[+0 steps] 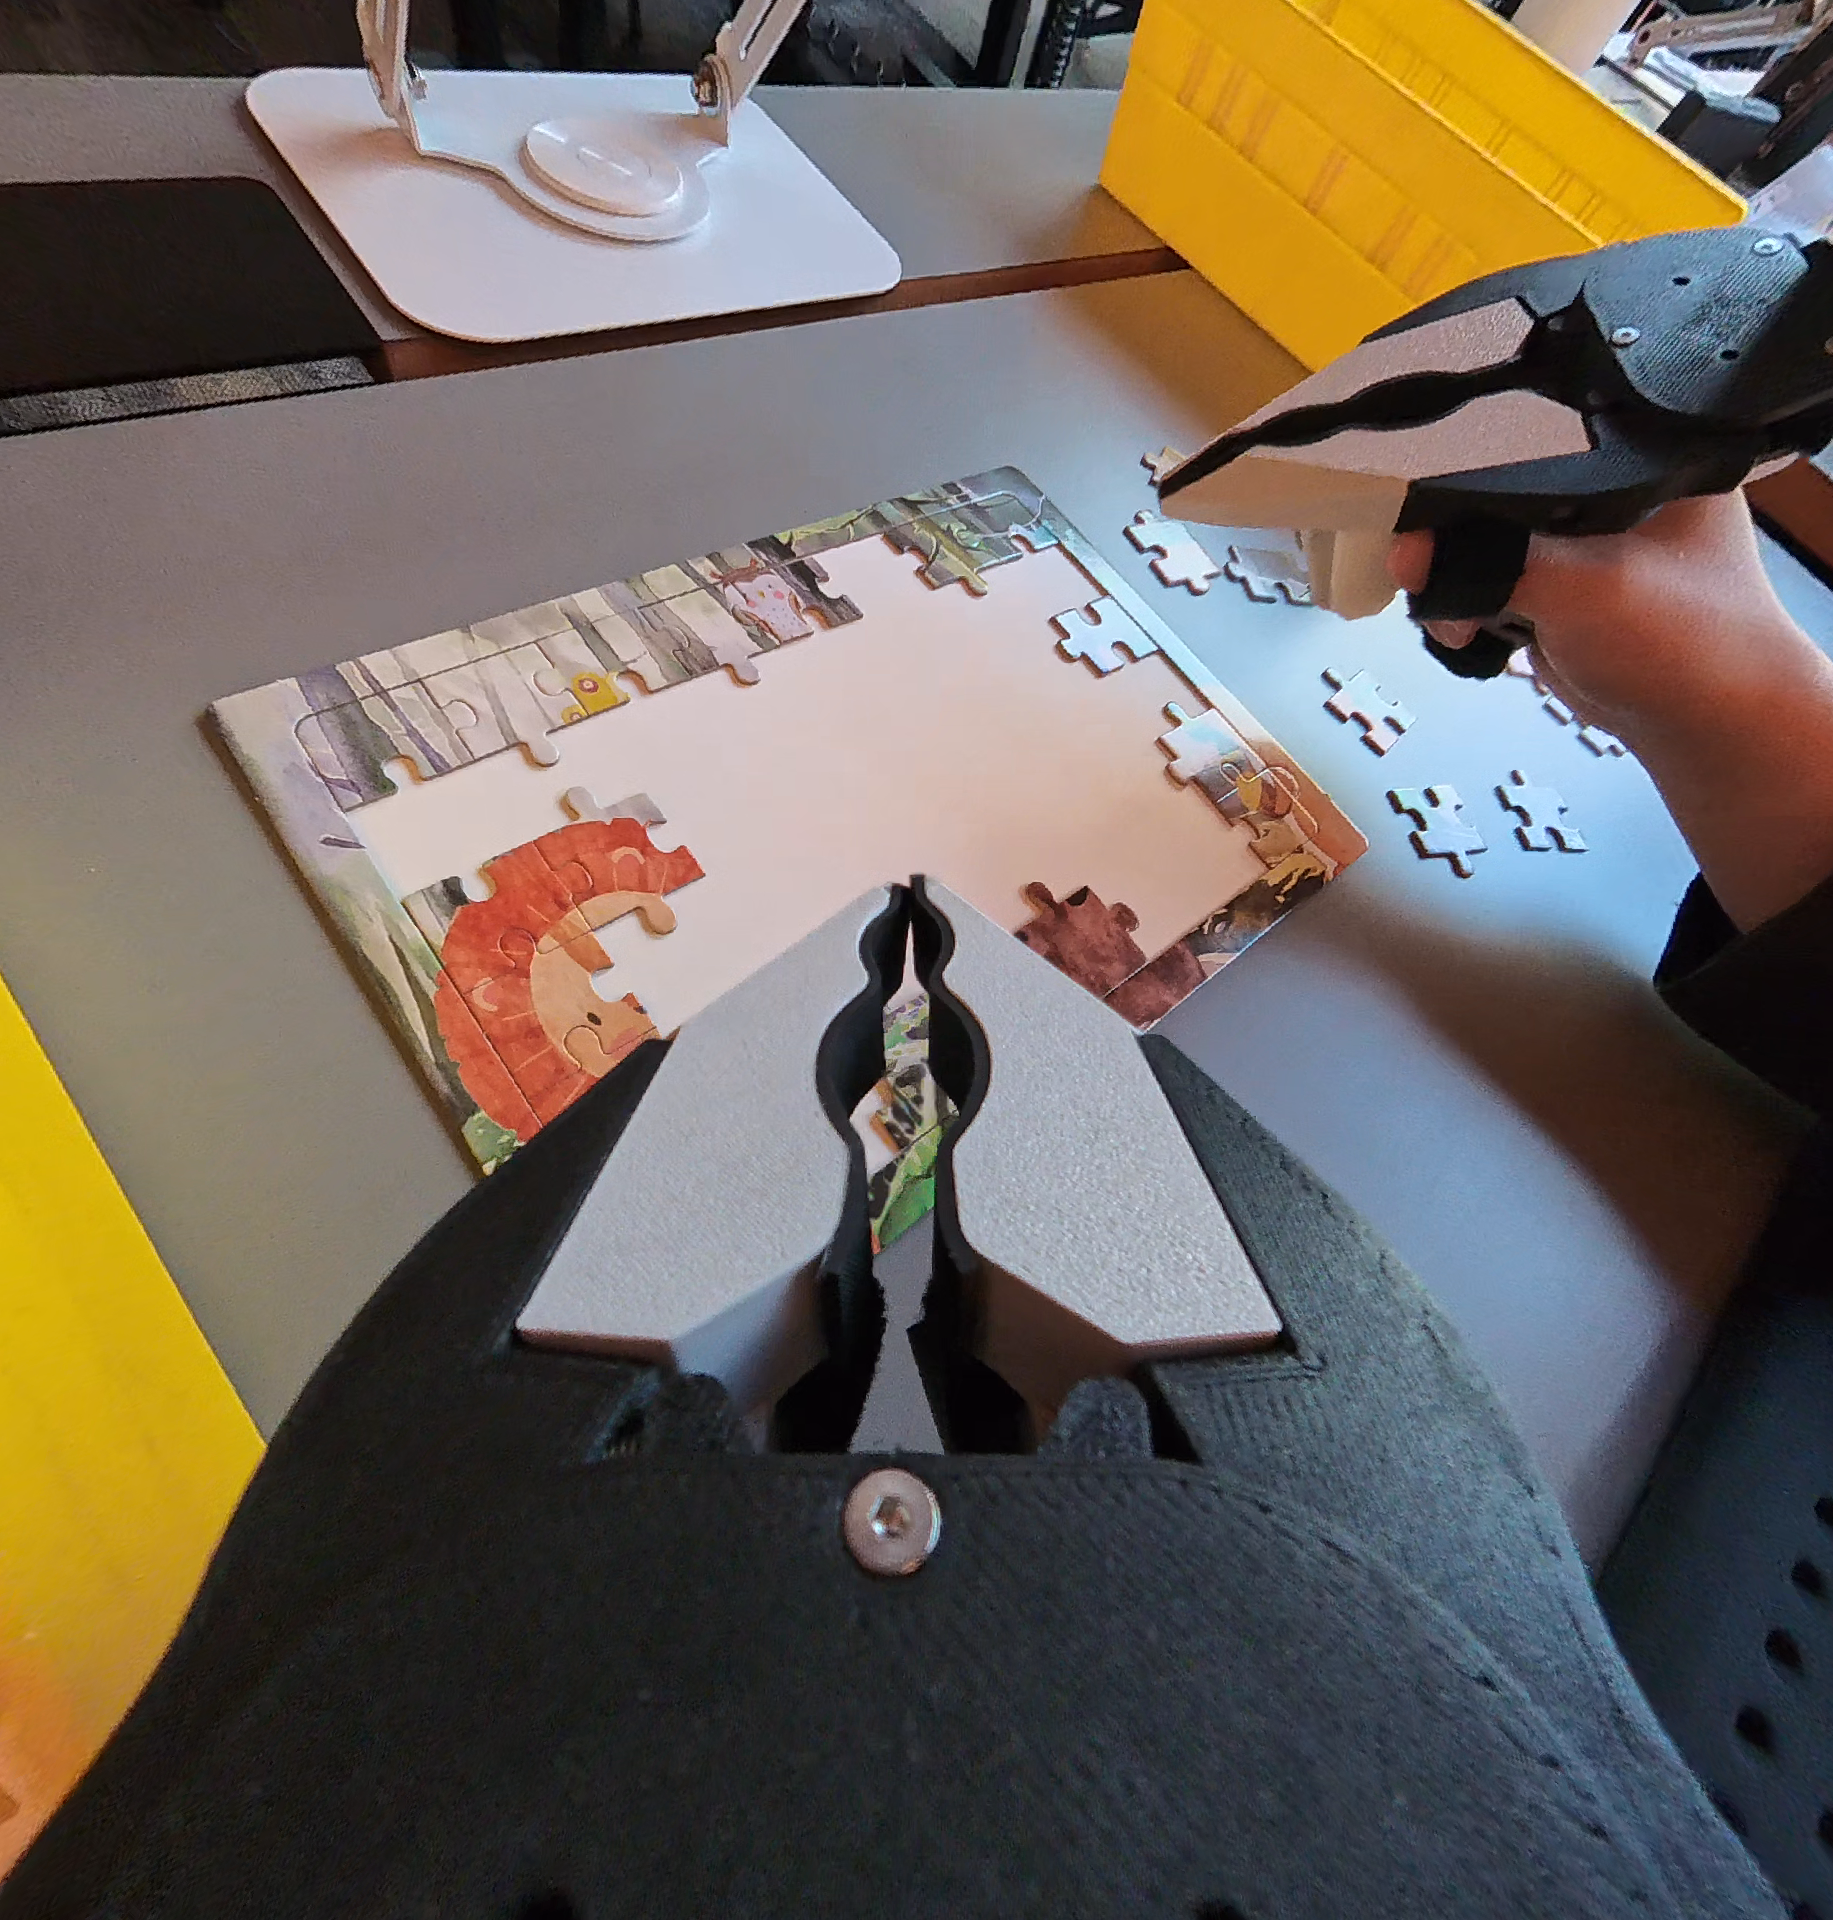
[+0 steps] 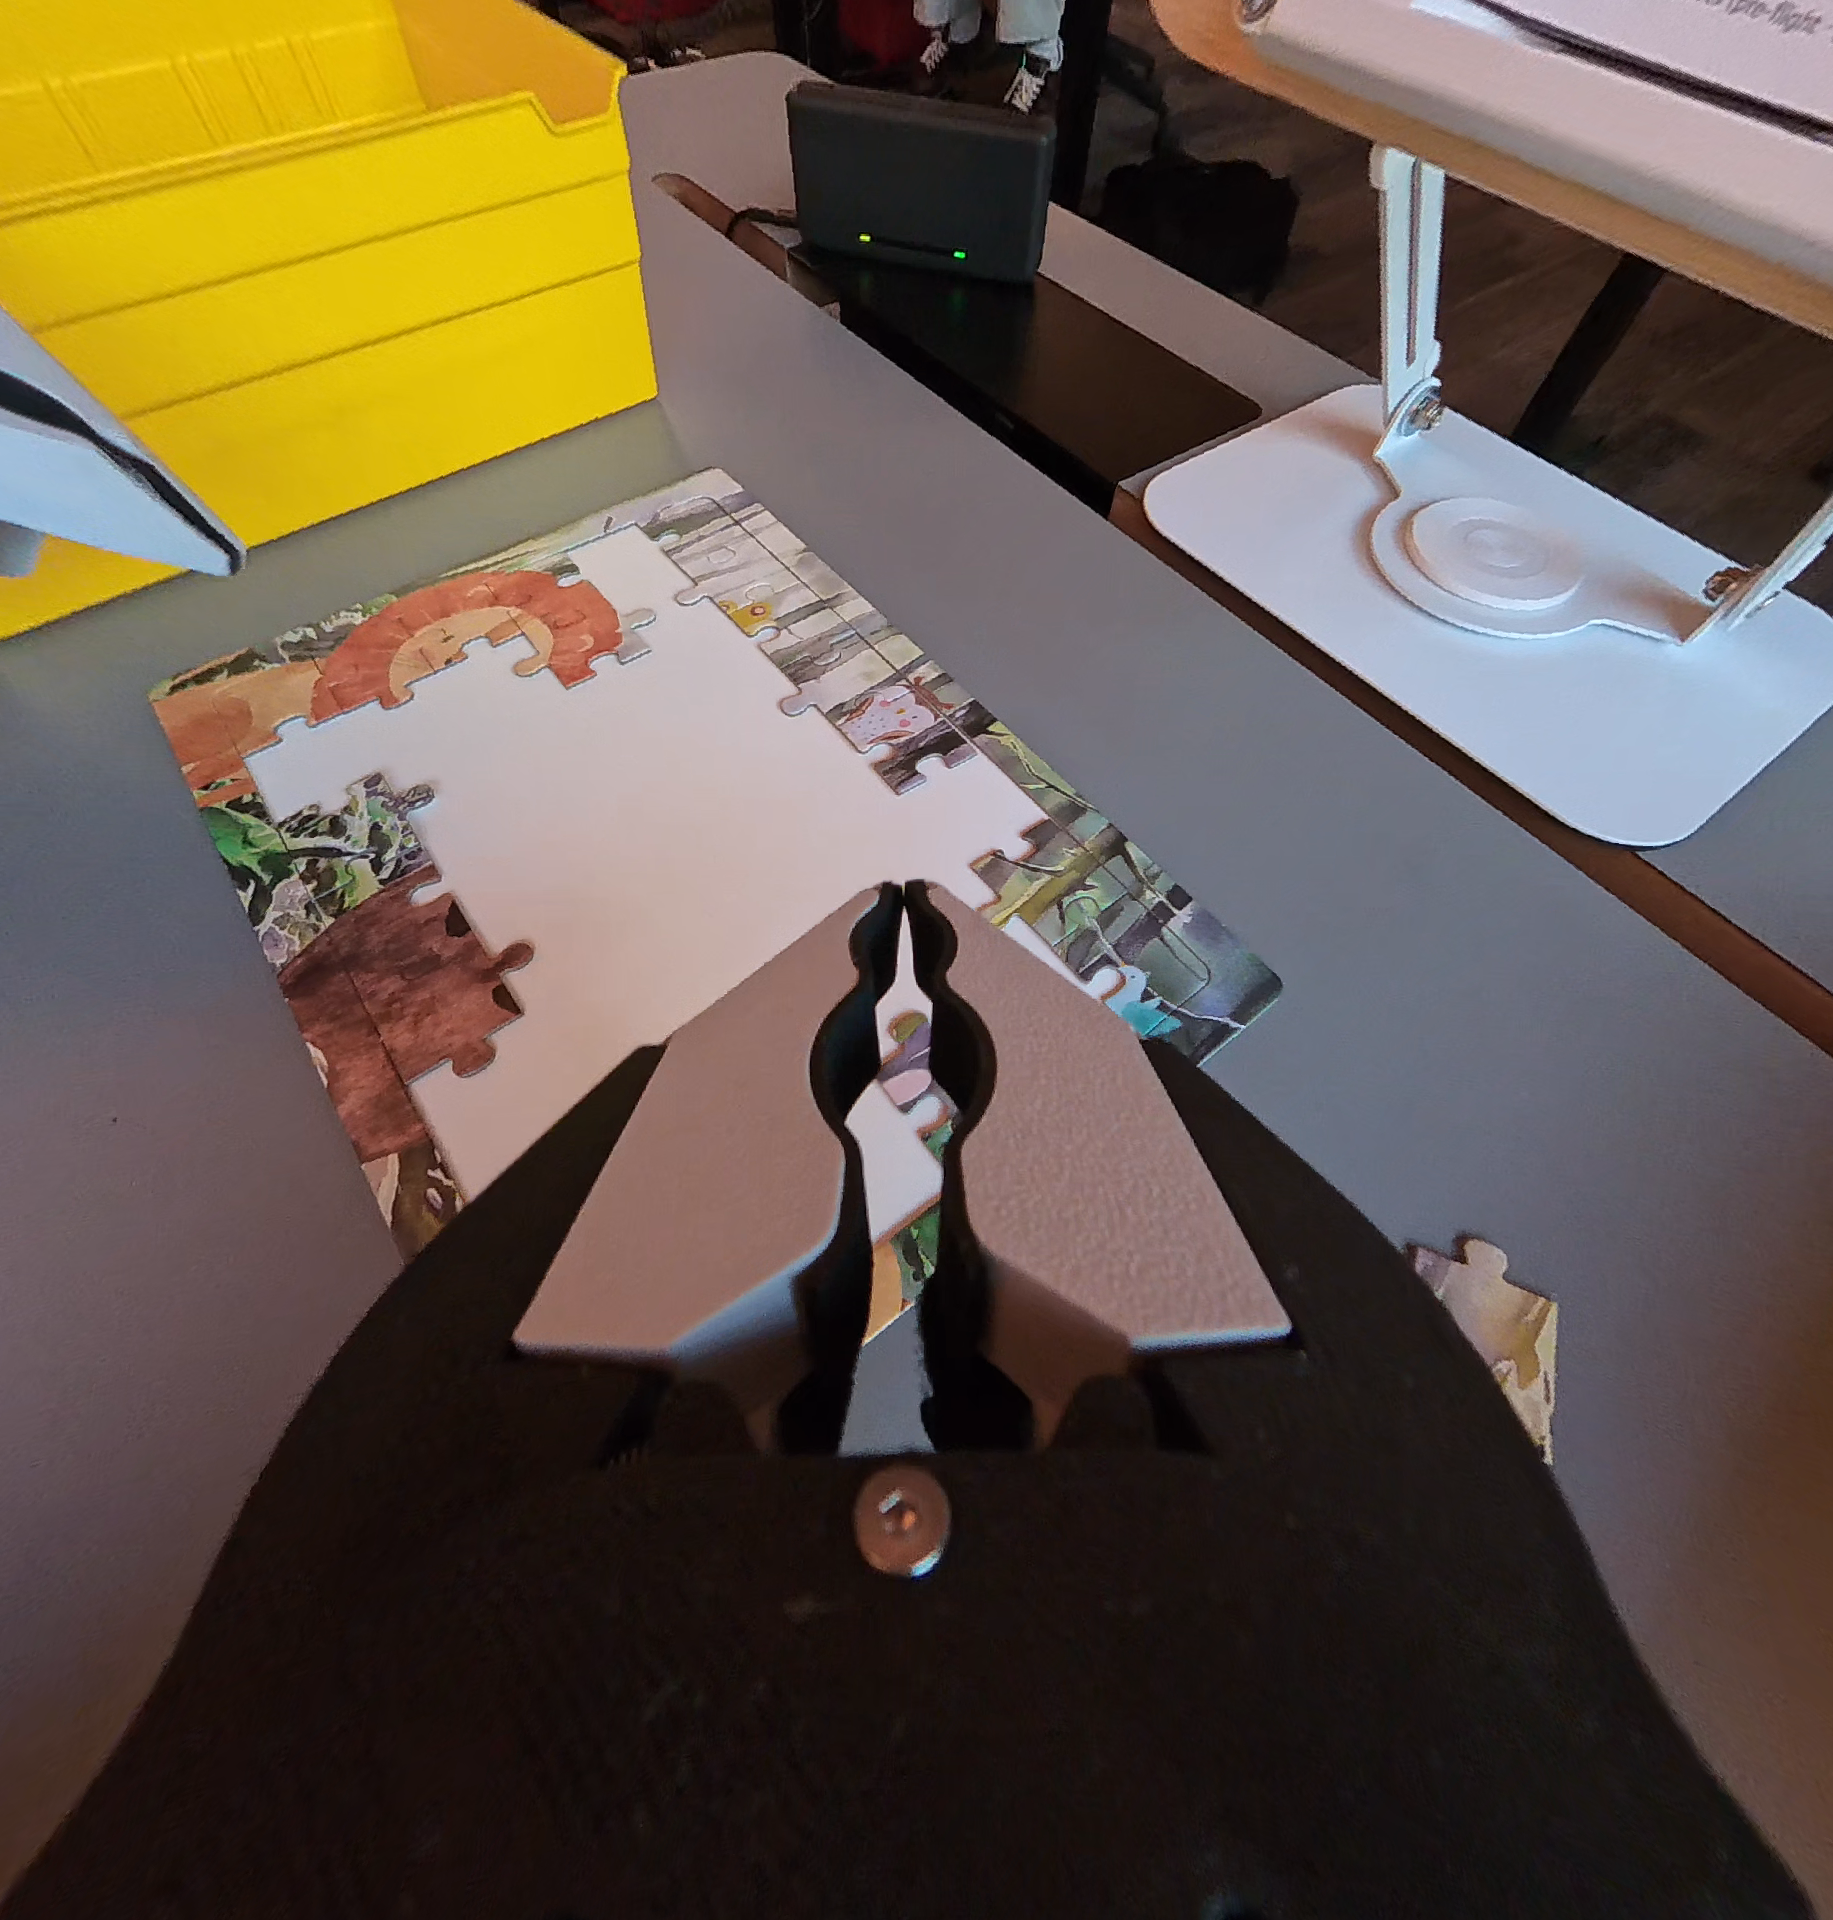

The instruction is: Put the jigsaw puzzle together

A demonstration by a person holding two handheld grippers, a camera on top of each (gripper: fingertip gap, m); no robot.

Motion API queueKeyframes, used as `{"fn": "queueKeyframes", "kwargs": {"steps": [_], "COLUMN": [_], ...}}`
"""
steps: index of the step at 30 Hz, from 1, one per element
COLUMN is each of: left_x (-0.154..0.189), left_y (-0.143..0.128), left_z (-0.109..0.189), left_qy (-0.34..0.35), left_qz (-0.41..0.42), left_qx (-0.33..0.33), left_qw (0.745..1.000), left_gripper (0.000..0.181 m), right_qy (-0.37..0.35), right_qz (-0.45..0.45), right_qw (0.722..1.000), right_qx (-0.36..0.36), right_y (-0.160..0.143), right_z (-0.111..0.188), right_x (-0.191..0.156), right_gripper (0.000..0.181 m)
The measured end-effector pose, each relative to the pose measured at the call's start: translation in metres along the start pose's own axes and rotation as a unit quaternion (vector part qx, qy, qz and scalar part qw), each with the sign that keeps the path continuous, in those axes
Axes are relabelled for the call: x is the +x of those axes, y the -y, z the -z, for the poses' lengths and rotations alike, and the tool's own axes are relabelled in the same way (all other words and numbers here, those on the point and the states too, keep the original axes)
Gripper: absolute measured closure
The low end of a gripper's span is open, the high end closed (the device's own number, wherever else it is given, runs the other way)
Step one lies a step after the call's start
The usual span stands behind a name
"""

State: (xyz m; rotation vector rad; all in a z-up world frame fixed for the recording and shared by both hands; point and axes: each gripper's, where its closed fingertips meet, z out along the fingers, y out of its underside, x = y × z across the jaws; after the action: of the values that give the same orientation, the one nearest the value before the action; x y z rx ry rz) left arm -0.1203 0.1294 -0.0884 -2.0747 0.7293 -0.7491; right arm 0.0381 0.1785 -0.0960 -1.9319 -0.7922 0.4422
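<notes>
The jigsaw board (image 1: 891, 727) lies flat on the grey table, with border pieces, a lion (image 1: 548, 966) and a brown animal (image 1: 1083, 925) in place and a bare white middle. It also shows in the right wrist view (image 2: 631, 810). My left gripper (image 1: 912, 883) is shut and empty, above the board's near edge. My right gripper (image 2: 904, 888) is shut and empty over the board; in the left wrist view it (image 1: 1170, 488) hovers above the loose pieces (image 1: 1369, 707) right of the board. The left gripper (image 2: 228, 556) shows at the right wrist view's left edge.
A yellow bin (image 1: 1359, 177) stands behind the loose pieces and another yellow bin (image 2: 299, 260) beyond the board. A white stand (image 1: 579, 208) sits at the back. A black box with green lights (image 2: 922, 177) is farther off. One loose piece (image 2: 1494, 1340) lies by my right gripper.
</notes>
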Motion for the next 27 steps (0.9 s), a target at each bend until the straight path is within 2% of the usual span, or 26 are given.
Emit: {"fn": "queueKeyframes", "kwargs": {"steps": [12, 14, 16, 20, 22, 25, 27], "left_x": [0.000, 0.001, 0.003, 0.003, 0.004, 0.005, 0.005], "left_y": [-0.022, -0.032, -0.043, -0.062, -0.068, -0.072, -0.073], "left_z": [-0.011, -0.015, -0.020, -0.026, -0.028, -0.029, -0.029], "left_qy": [-0.008, -0.013, -0.015, -0.007, -0.004, -0.005, -0.006], "left_qz": [0.008, 0.010, 0.007, -0.013, -0.023, -0.028, -0.026], "left_qx": [-0.064, -0.094, -0.121, -0.173, -0.190, -0.201, -0.203], "left_qw": [0.998, 0.995, 0.993, 0.985, 0.981, 0.979, 0.979], "left_gripper": [0.181, 0.181, 0.181, 0.181, 0.181, 0.181, 0.181], "right_qy": [0.032, 0.072, 0.130, 0.158, 0.161, 0.143, 0.158], "right_qz": [0.049, 0.034, 0.027, 0.049, 0.068, 0.095, 0.094], "right_qw": [0.997, 0.996, 0.991, 0.985, 0.982, 0.980, 0.976], "right_qx": [-0.048, -0.028, -0.005, -0.044, -0.070, -0.102, -0.114], "right_y": [-0.015, -0.006, 0.006, 0.002, -0.006, -0.018, -0.025], "right_z": [-0.017, -0.020, -0.026, -0.052, -0.062, -0.073, -0.076], "right_x": [-0.025, -0.046, -0.082, -0.129, -0.142, -0.144, -0.149], "right_gripper": [0.180, 0.180, 0.180, 0.181, 0.181, 0.181, 0.181]}}
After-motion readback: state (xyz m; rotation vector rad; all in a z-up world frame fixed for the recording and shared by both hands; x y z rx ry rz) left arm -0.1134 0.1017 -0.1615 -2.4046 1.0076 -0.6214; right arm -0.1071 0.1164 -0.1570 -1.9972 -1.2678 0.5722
